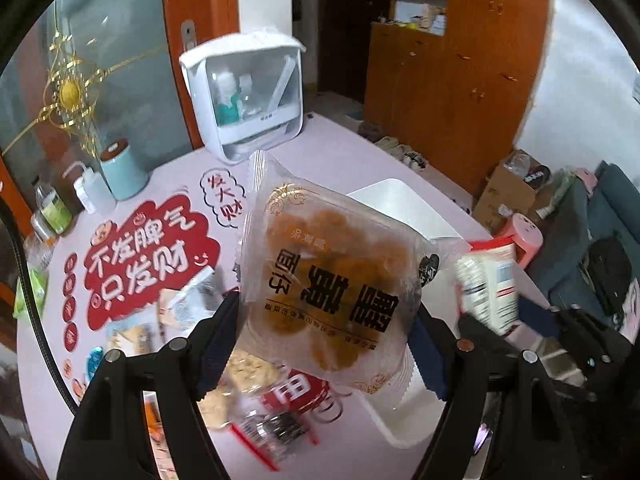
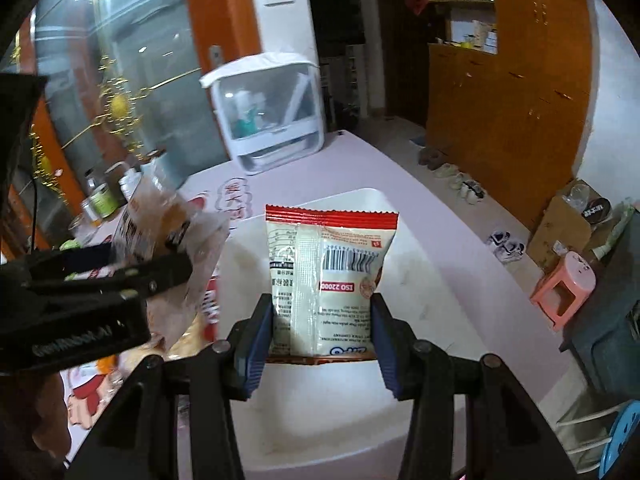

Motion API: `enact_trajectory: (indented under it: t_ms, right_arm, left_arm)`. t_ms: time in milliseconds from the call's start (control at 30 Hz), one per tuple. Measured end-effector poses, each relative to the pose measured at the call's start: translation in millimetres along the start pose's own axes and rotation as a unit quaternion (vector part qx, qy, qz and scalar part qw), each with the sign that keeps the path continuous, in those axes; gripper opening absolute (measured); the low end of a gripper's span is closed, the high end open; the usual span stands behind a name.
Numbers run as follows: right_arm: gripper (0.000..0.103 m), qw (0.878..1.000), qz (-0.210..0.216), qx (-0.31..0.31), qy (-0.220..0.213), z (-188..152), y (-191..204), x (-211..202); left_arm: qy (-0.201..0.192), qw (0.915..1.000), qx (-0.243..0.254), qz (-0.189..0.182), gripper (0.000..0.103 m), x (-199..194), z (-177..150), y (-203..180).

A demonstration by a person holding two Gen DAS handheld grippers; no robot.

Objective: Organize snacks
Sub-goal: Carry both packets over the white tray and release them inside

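My left gripper is shut on a clear packet of brown pastries with black lettering, held up above the pink table. To its right in the left wrist view is a white snack packet with a red top. The right wrist view shows that packet upright with its barcode side facing me, and my right gripper shut on its lower sides. A white tray lies right under it. The pastry packet hangs at the tray's left edge.
A white storage box with a clear front stands at the table's back. A teal canister, a squeeze bottle and jars line the left side. Several loose snack packets lie under the left gripper. A pink stool stands on the floor at right.
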State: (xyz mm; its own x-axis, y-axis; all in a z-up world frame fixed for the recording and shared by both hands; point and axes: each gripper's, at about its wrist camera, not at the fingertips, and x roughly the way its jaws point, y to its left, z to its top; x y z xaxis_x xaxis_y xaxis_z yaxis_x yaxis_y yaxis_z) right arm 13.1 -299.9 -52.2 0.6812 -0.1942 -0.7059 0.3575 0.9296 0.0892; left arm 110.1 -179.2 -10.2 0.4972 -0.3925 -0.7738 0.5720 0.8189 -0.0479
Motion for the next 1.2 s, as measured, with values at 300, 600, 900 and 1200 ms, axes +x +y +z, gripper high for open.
enact_trajectory:
  t_ms: [300,600,900,1200]
  right_arm:
    - [0.048,0.998,-0.001,0.02,0.051,-15.0,-34.0,53.5]
    - [0.049,0.994,0.012,0.021,0.108,-30.7,-44.6,84.3]
    - [0.079,0.995,0.019,-0.005,0.1,-32.6,-35.6,81.8]
    - [0.078,0.996,0.02,-0.004,0.086,-29.2,-29.3,70.4]
  left_arm:
    - [0.061,0.9966,-0.02,0.051,0.077,82.9,2.7,-30.1]
    - [0.105,0.9912,-0.038,0.071,0.083,123.2,-5.4,-33.8]
    - [0.133,0.9881,-0.042,0.066,0.099,128.4,-4.8,-29.9]
    - [0.085,0.9925,-0.067,0.056,0.102,90.1,3.2,-23.5]
